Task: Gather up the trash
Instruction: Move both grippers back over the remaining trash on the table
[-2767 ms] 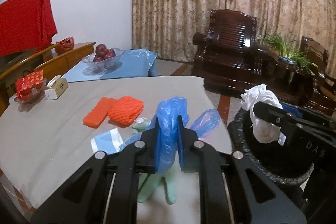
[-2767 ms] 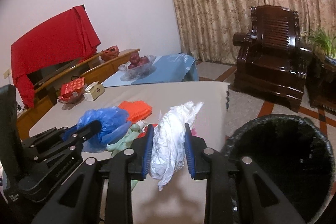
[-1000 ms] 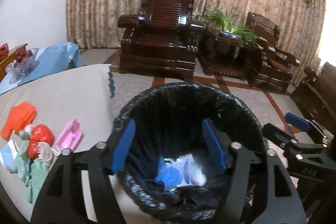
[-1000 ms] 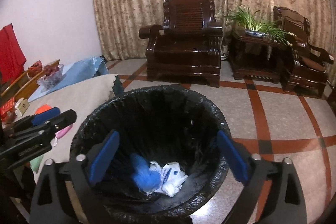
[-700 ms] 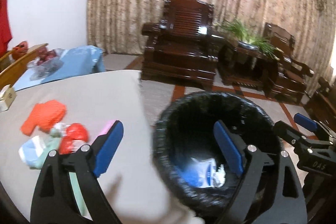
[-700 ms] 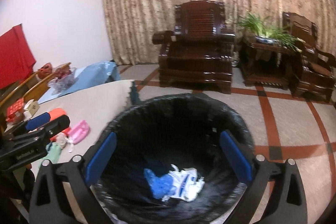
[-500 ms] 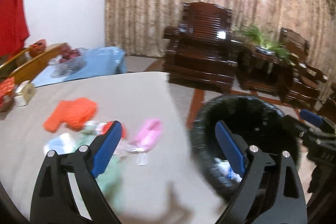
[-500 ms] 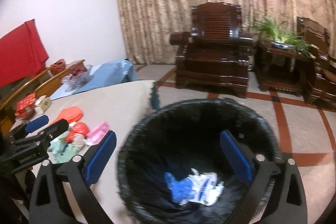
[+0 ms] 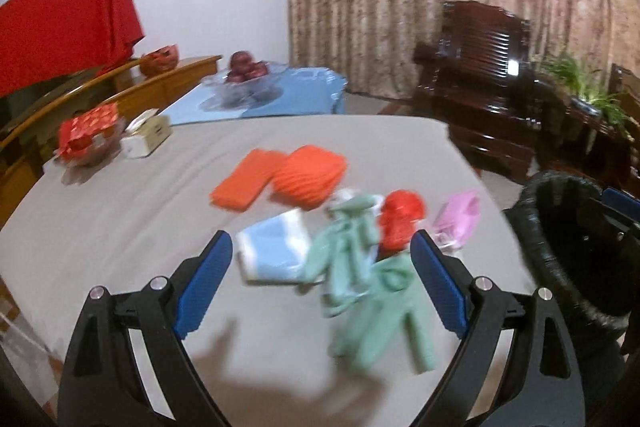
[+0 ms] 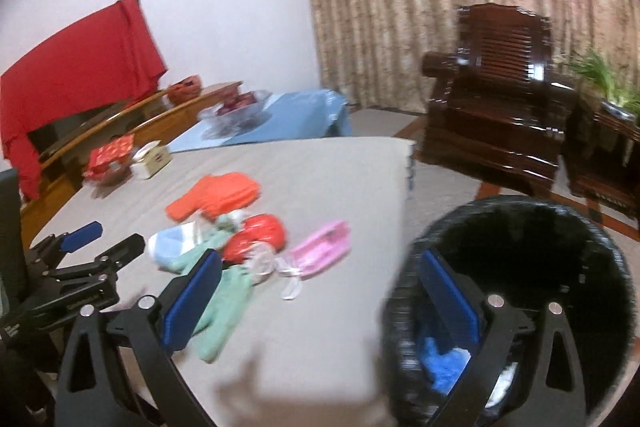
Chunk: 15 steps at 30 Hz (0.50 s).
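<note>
Trash lies in a loose heap on the grey tablecloth: two orange foam nets, a light blue wrapper, green gloves, a red bag and a pink wrapper. My left gripper hangs open above the near side of the heap, touching nothing. To the right, my right gripper is open too, straddling the table edge and the black-lined bin. A blue bag and white scraps lie inside the bin. The left gripper shows at the right wrist view's left.
At the table's far left stand a tissue box and a dish of red packets. Behind are a fruit bowl on a blue cloth, a wooden sideboard with red cloth, a dark armchair and a plant.
Both grippers held bags earlier, a blue one left and a white one right; these now lie in the bin. Both have swung left from over the bin toward the table, jaws wide.
</note>
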{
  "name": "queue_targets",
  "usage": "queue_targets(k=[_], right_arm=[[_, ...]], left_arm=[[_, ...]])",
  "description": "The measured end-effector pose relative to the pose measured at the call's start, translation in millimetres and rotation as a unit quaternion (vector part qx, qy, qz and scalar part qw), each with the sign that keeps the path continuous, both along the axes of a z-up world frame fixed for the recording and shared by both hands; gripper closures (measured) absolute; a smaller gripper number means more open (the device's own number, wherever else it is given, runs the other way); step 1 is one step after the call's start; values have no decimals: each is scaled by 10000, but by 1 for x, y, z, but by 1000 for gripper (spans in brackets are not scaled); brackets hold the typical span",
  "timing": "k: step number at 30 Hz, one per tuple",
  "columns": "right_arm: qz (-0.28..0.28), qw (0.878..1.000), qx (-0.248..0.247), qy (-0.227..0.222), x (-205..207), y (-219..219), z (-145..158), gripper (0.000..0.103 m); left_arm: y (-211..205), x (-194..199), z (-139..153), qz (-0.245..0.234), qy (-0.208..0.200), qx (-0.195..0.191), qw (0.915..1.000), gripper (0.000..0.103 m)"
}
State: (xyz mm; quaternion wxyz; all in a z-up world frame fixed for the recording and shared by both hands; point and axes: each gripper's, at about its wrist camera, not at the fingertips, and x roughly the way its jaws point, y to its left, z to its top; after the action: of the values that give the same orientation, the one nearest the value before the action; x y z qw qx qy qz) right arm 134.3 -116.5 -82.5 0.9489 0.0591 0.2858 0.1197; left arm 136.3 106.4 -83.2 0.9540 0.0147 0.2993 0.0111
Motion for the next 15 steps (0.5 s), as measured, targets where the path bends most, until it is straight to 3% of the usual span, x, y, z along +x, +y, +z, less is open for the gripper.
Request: queue_targets(k=[8, 15], right_arm=[[249, 9994, -45, 224, 15, 42, -25, 6], [35, 9987, -311, 393, 42, 47, -42, 12]], left_arm=[[43, 1, -23, 346, 242, -41, 9991, 15], [49, 9, -32, 405, 290, -142, 9987, 15]])
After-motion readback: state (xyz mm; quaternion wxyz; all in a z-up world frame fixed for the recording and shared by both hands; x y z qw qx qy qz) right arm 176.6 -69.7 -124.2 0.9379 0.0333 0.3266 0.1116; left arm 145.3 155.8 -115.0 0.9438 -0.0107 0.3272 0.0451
